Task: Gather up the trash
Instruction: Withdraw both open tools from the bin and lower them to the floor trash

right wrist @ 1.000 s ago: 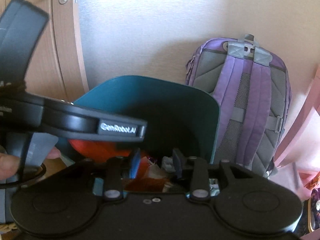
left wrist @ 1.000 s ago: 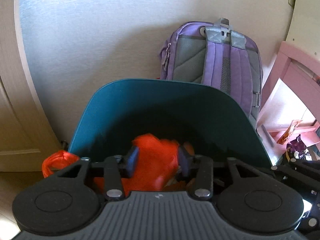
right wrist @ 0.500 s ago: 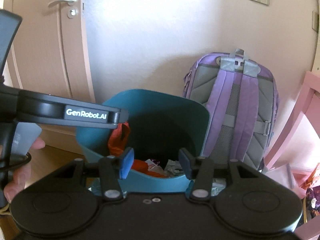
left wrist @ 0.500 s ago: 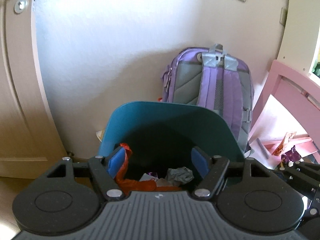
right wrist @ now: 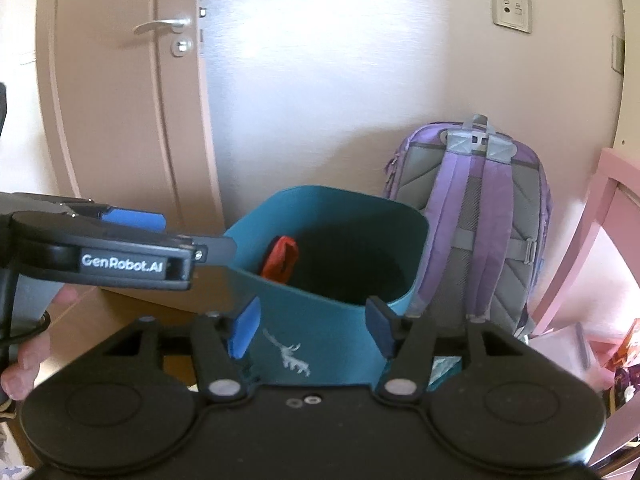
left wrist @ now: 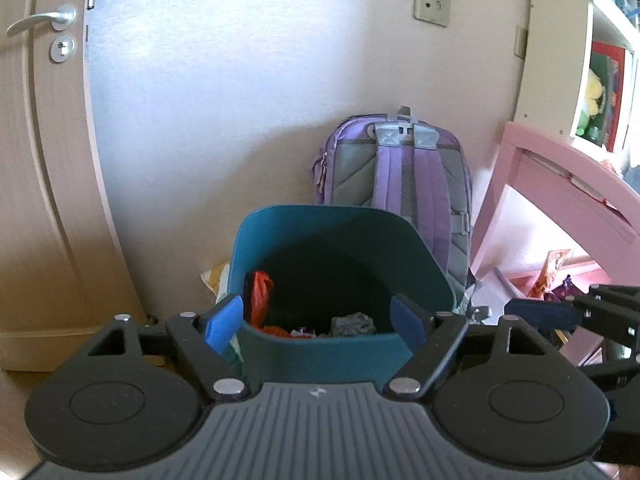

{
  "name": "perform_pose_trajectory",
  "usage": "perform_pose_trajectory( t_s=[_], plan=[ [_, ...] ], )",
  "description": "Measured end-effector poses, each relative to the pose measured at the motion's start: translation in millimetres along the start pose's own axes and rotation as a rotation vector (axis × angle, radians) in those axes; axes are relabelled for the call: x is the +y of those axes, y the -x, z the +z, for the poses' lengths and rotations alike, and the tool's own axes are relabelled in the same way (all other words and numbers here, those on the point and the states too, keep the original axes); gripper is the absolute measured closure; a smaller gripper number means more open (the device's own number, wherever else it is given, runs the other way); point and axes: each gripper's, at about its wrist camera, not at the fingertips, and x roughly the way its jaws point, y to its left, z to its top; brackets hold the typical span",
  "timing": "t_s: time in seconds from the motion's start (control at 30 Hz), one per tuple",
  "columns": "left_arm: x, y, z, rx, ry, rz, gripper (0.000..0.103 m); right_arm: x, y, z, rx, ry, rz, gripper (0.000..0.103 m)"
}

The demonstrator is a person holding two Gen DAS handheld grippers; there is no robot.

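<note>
Left gripper: jaws opening, spread wide, nothing between the pads; teal bin behind the gap.
Right gripper: jaws opening, empty, framing the bin's front wall with the deer print.
Door: far left, closed, silver lever handle.
Teal bin: on floor near the wall, between door and backpack.
Trash: orange plastic bag against the bin's left inner wall; crumpled grey wad and scraps at the bottom.
Purple backpack: upright, leaning on the wall, just behind-right of the bin.
Pink desk: far right.

a purple backpack leans on the wall beside a door.
</note>
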Motion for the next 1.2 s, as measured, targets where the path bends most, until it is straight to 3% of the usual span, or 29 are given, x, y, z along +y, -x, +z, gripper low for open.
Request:
perform_pose_trajectory(
  t_s=[0.33, 0.6, 0.67, 0.7, 0.73, 0.93, 1.2],
  plan=[
    [17, 37, -46, 0.035, -0.053, -0.021, 0.022, 21, 10, -42, 0.042, -0.024, 0.101, 0.044],
    [44, 41, -92, 0.087, -0.021, -0.013, 0.02, 34, -14, -97, 0.091, -0.058, 0.146, 0.043],
    [54, 39, -107, 0.089, -0.015, -0.016, 0.012, 38, -27, -113, 0.111, -0.052, 0.146, 0.043],
    [58, 37, -115, 0.089, -0.014, -0.02, 0.0, 40, -34, -123, 0.127, -0.048, 0.145, 0.043],
    [64, 36, -123, 0.084, -0.01, -0.029, 0.0, 41, -44, -133, 0.146, -0.047, 0.148, 0.043],
    [98, 7, -179, 0.112, -0.016, -0.084, 0.0, 51, -103, -197, 0.243, -0.025, 0.131, 0.043],
    [154, -73, -266, 0.291, 0.085, -0.05, 0.0, 54, -186, -294, 0.441, 0.01, 0.096, 0.043]
  ],
)
